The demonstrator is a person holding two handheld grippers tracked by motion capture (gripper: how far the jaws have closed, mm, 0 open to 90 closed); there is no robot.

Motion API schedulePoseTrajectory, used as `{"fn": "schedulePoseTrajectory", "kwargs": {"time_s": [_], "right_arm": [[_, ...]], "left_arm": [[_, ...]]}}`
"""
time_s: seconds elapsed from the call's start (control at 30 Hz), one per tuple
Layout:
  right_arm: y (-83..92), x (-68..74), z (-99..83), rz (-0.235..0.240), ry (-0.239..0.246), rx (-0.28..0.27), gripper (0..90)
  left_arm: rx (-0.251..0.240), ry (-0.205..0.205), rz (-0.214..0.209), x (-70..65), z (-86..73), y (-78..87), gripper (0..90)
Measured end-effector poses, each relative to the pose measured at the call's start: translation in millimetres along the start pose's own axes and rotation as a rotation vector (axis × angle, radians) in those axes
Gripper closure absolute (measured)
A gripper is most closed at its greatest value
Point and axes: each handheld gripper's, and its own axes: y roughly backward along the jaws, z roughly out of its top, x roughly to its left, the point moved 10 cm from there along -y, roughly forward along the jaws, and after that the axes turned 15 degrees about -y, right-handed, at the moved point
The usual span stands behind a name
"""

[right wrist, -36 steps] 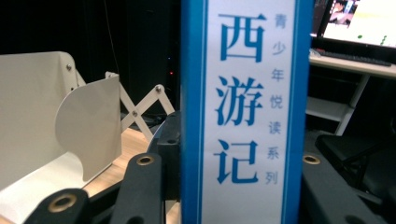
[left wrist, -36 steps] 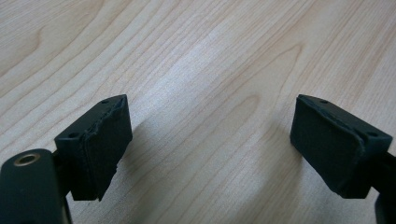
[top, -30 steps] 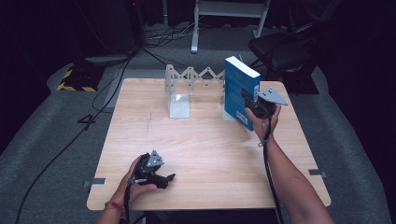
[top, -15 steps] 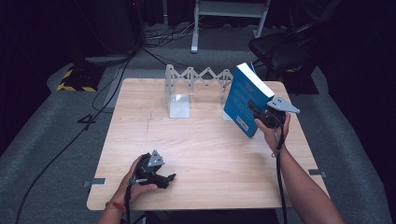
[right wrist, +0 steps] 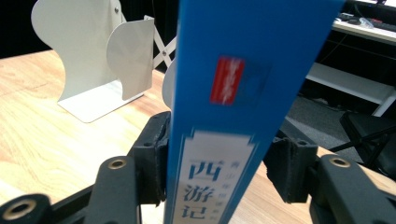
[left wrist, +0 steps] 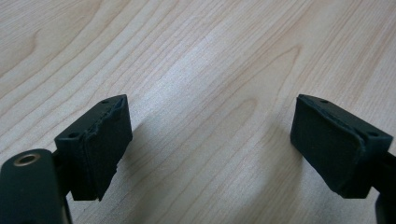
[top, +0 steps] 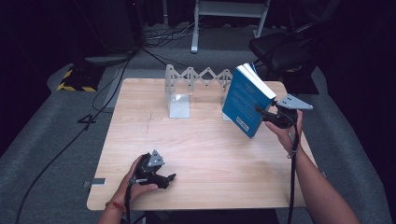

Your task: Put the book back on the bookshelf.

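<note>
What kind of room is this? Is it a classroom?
More likely a lab or recording studio: a lone wooden table on grey carpet, cables trailing over the dark floor, and a person working a blue book with hand-held grippers.

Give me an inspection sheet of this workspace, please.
Surface: wooden table, pale grain.
Job's things: blue book, tilted, at the table's right side; white folding book rack at the back.
Clutter: nothing seen.
Grippers: left gripper open, low over the table; right gripper, jaws have just been opening, the book's spine between them.
Cables: black cables across the floor at left.
Surroundings: grey carpet, dark chair behind.
</note>
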Motion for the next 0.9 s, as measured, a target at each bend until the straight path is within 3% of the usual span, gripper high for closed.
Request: {"fn": "schedulePoseTrajectory", "kwargs": {"time_s": [0.13,0.23,0.4,0.6,0.77,0.9], "right_arm": [[0.5,0.7,2.4,0.01,0.011,0.053,46.2],[-0.2,2.9,0.2,0.044,0.02,0.076,54.9],[-9.3,3.1,-12.2,0.042,0.009,0.125,57.7],[-16.7,3.3,-12.9,0.029,-0.02,0.065,60.5],[-21.1,-3.1,-10.2,-0.045,-0.089,-0.024,61.0],[-24.9,4.0,-8.5,-0.09,-0.085,-0.066,61.3]], "left_arm": [[-0.001,-0.002,0.0,0.1,0.2,-0.2,13.3],[-0.001,-0.004,0.0,0.0,0.3,-0.2,13.4],[-0.001,-0.007,-0.001,-0.1,0.3,-0.1,13.5],[-0.002,-0.01,-0.004,-0.3,0.4,-0.2,13.4],[-0.002,-0.011,-0.005,-0.5,0.6,-0.2,13.4],[-0.002,-0.017,-0.009,-0.5,0.7,-0.4,13.3]]}}
